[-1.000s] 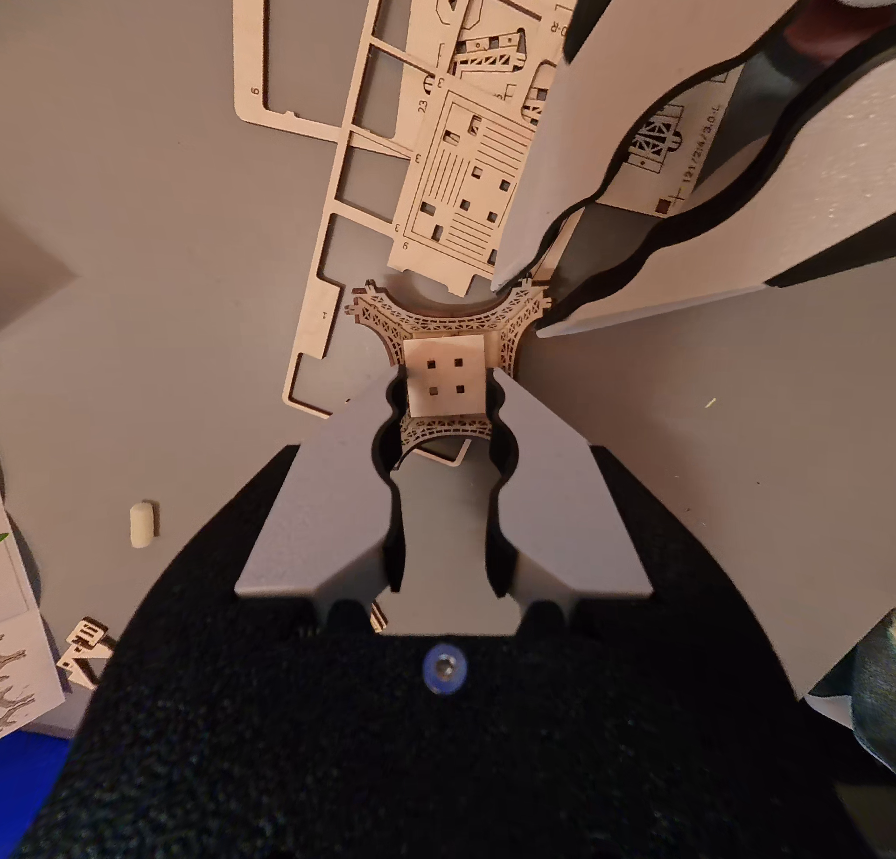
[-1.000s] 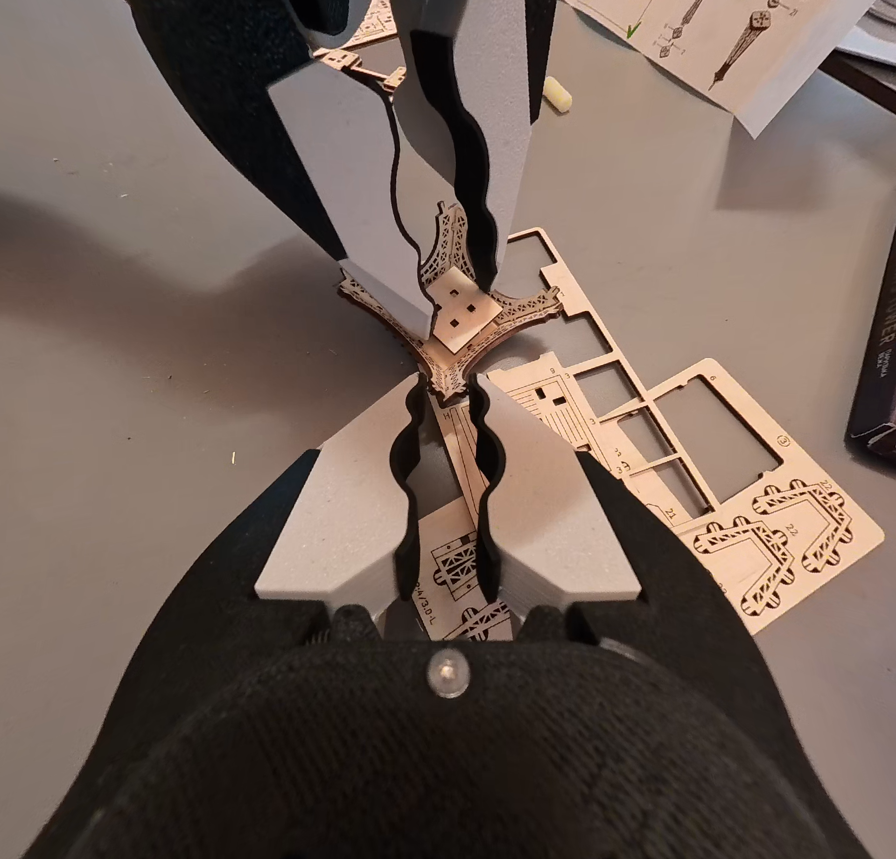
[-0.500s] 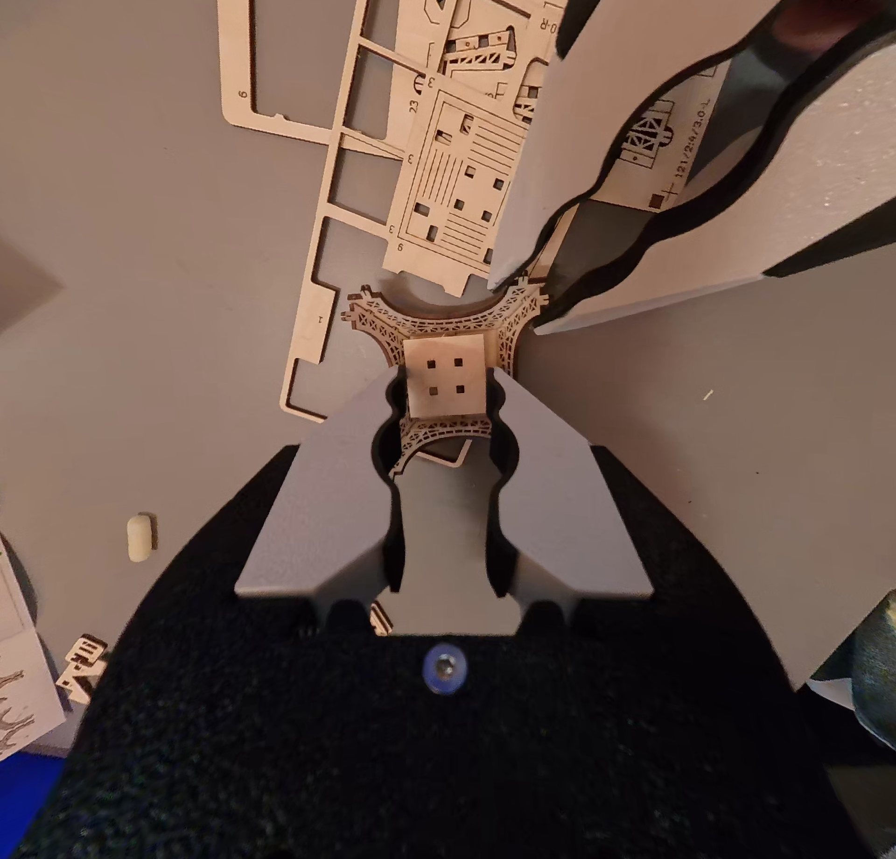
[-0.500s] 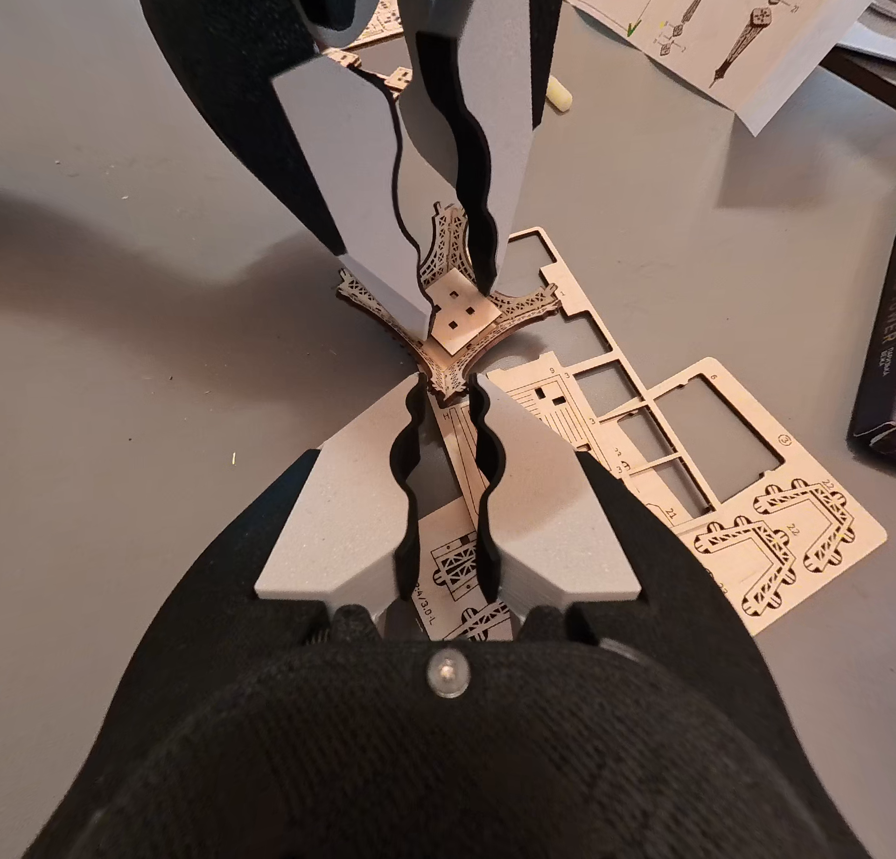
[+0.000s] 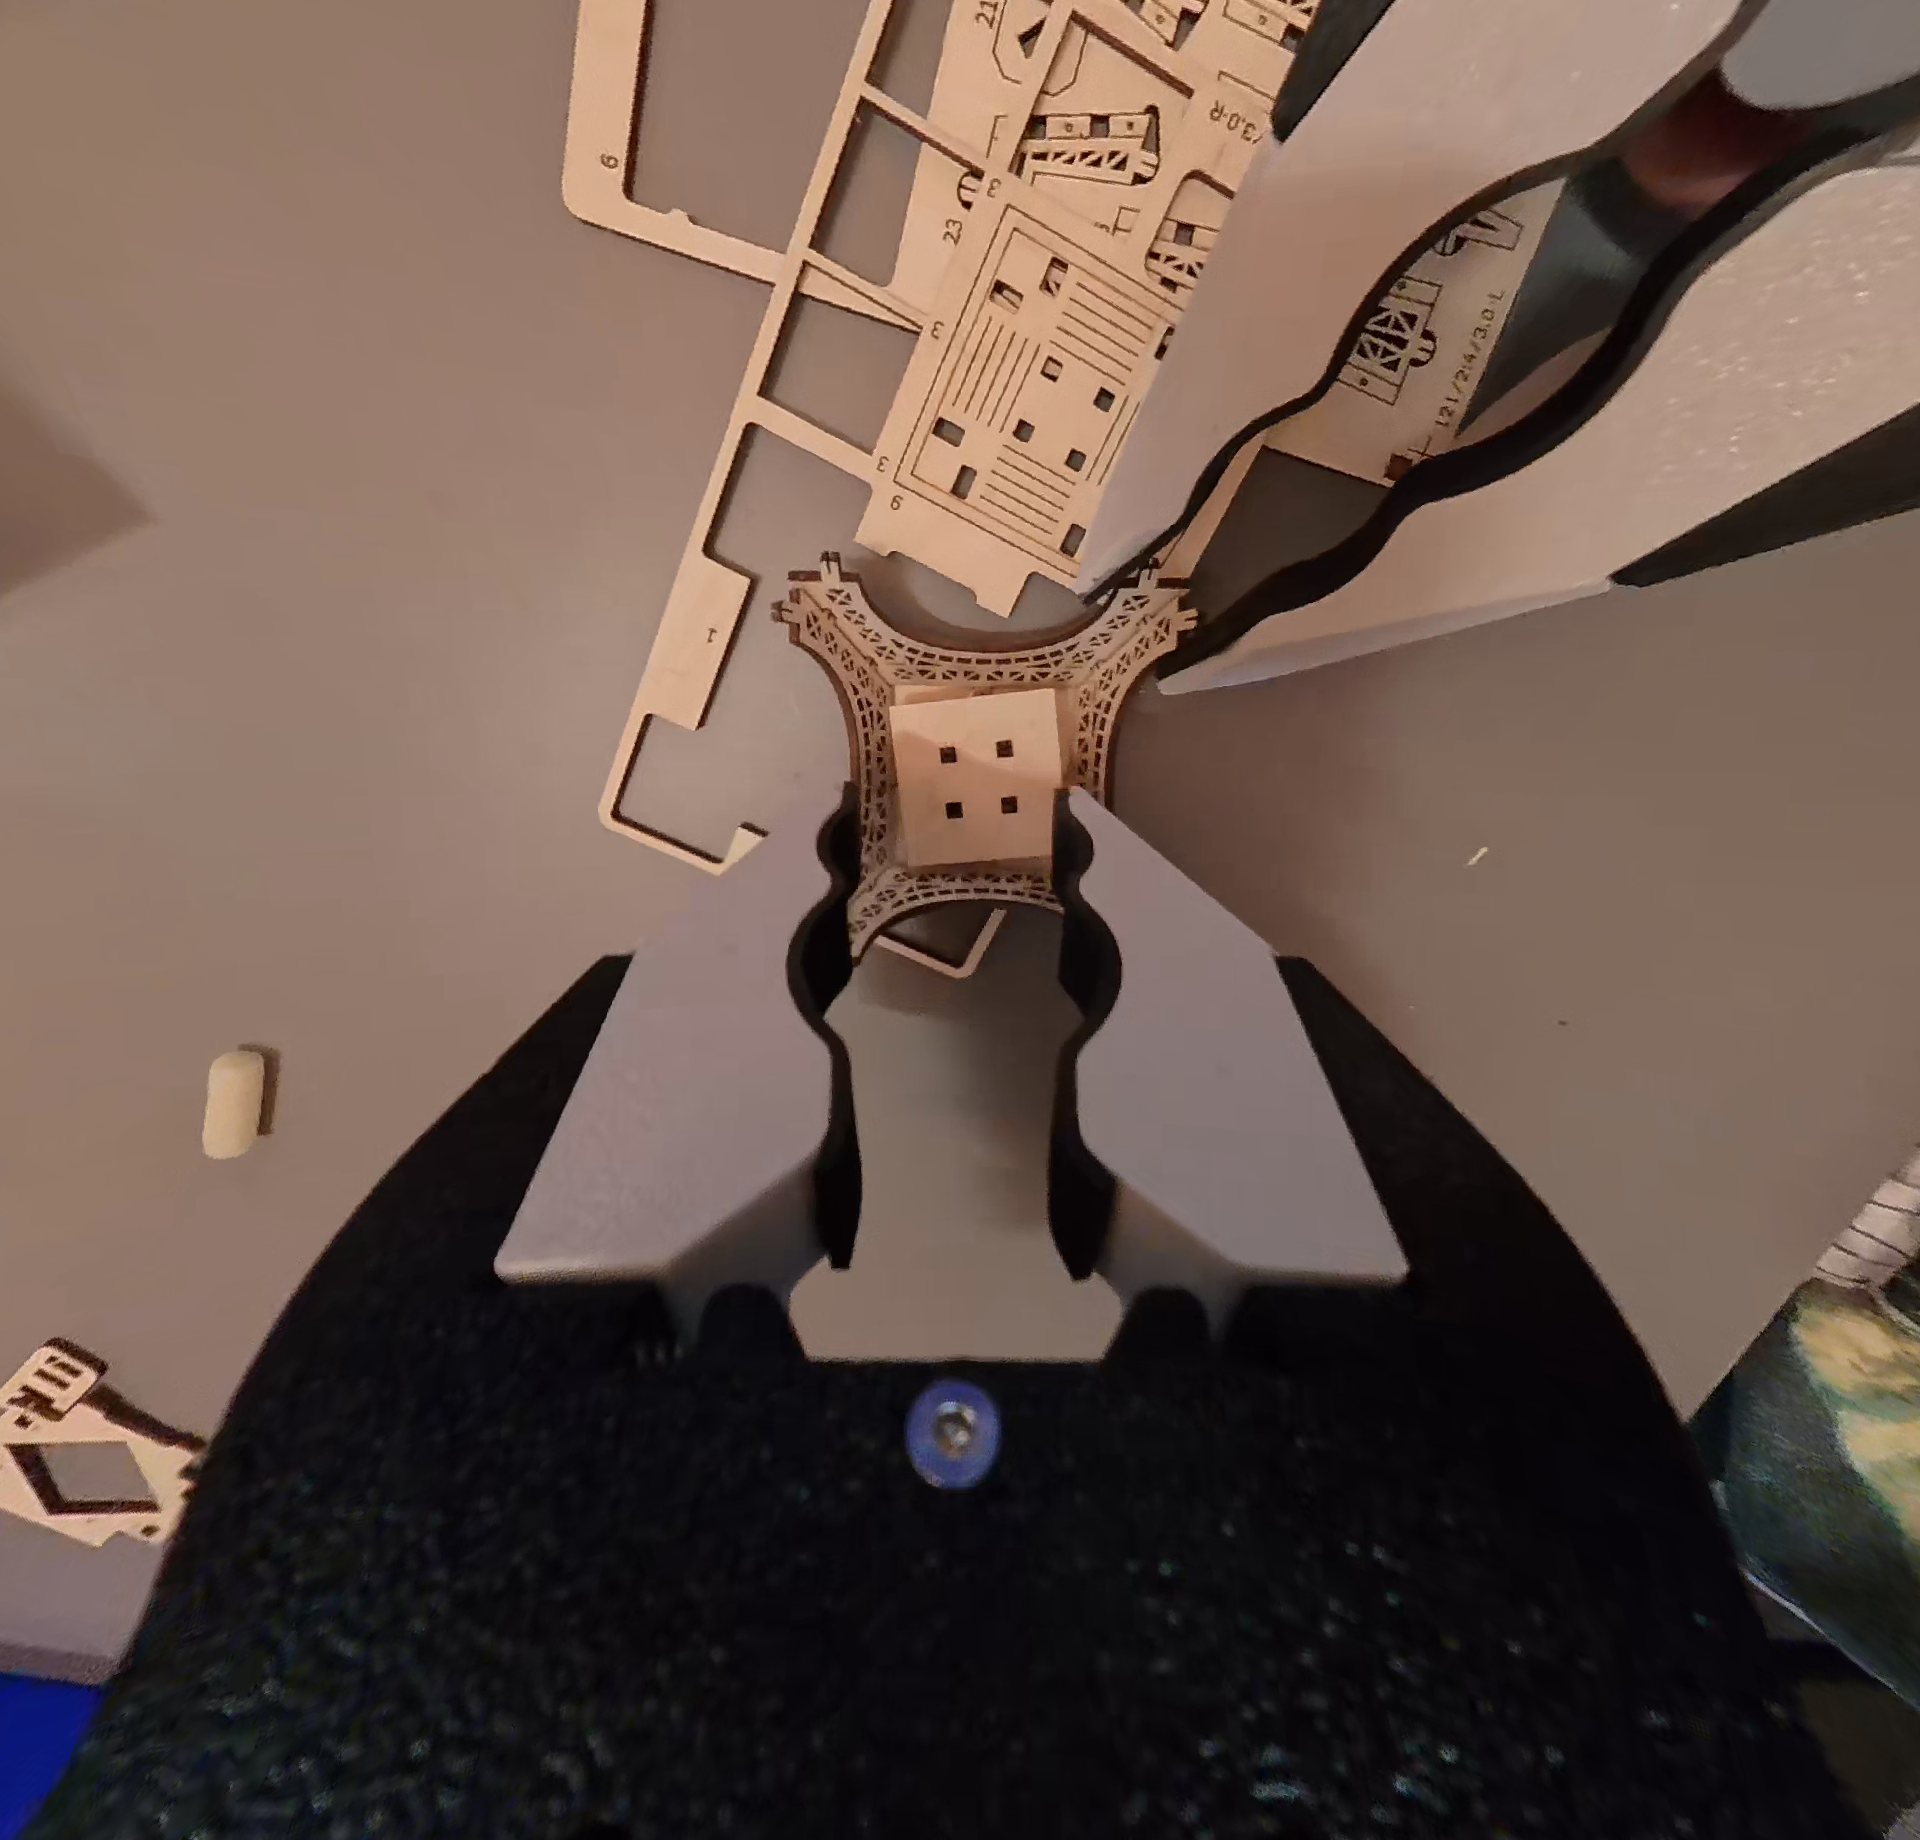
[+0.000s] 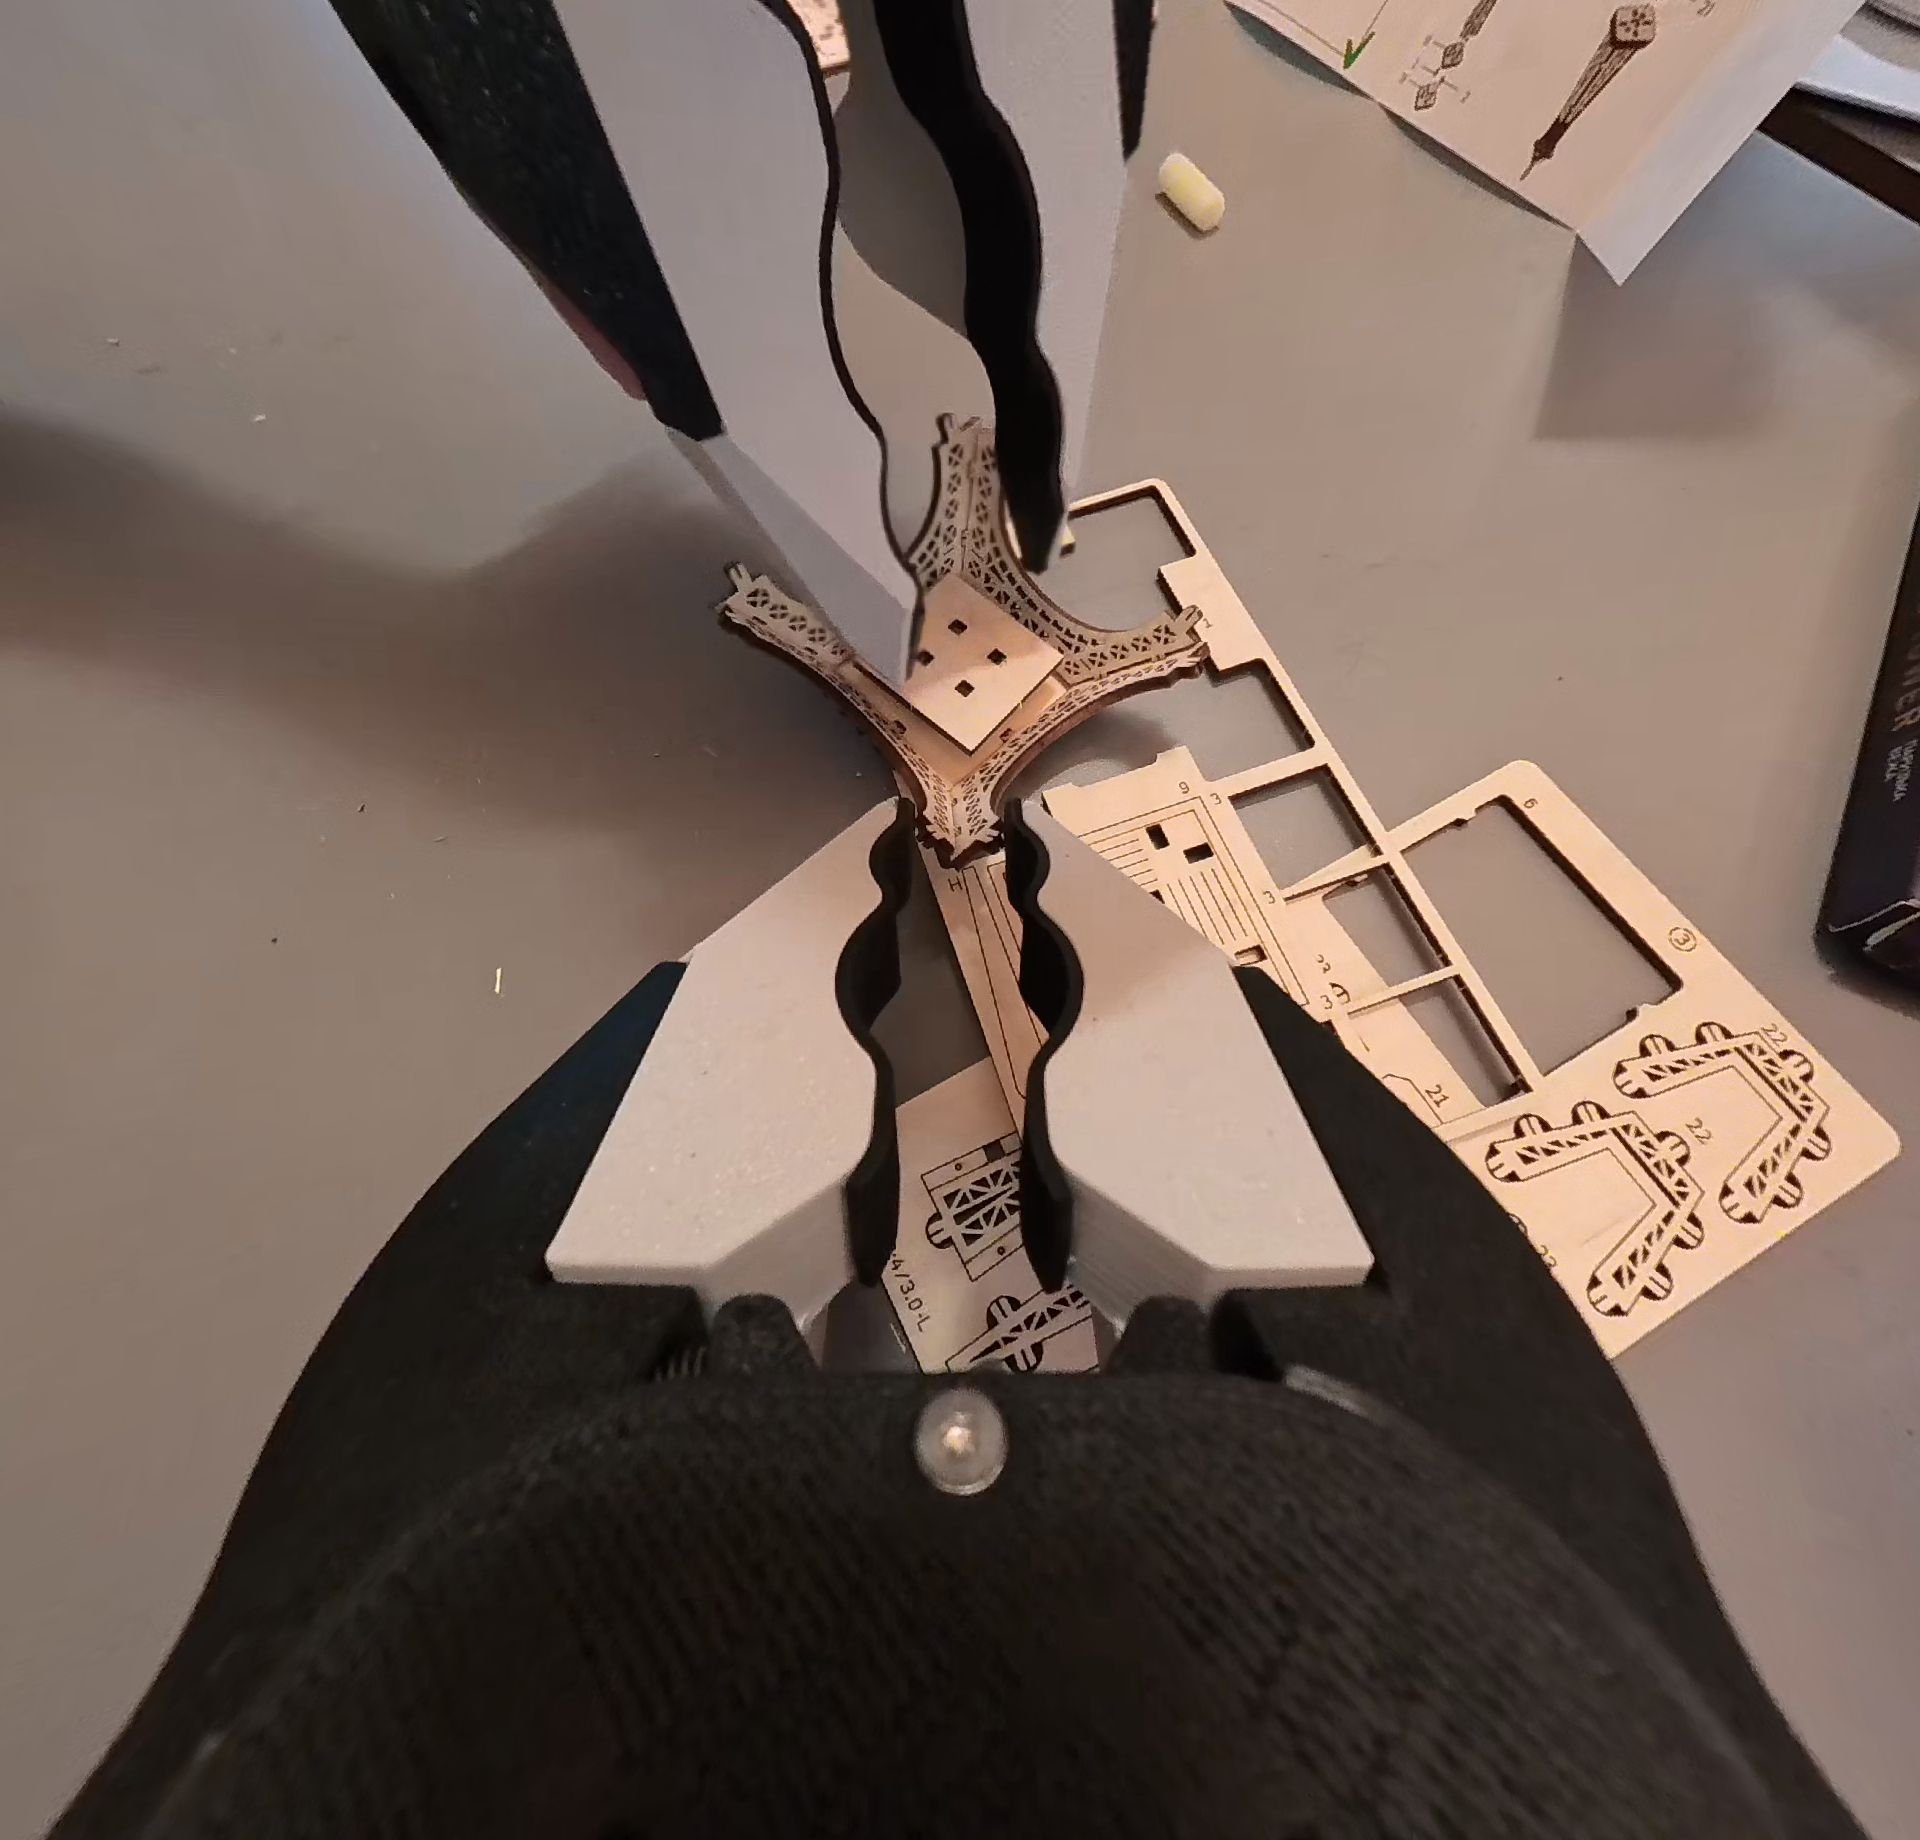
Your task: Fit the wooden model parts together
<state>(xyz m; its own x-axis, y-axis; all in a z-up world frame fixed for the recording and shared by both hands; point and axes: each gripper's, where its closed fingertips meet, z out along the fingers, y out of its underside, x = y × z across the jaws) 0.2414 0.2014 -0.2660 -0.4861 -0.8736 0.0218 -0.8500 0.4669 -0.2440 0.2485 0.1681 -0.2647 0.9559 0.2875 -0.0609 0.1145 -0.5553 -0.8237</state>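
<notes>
A wooden lattice tower base with four splayed legs stands on the grey table, partly on a part sheet. A square plate with four holes sits on top of it. My left gripper is shut on the near side of the base, one finger on each side. In the right wrist view it comes down from above over the far leg and the plate. My right gripper is shut narrowly on the foot of the leg nearest it. It shows in the left wrist view at the base's far right leg.
Flat wooden part sheets lie under and behind the base. A printed instruction sheet is at the far right, a dark box at the right edge. A small cream peg and a loose wooden piece lie at the left. Spacing between my two grippers at the tips: around 4 centimeters. To the small cream peg: left tips about 15 centimeters, right tips about 25 centimeters. It turns up in the right wrist view as well.
The tower base and sheets have shifted slightly up and right in the left wrist view. Both grippers keep the same finger gap and the same hold.
</notes>
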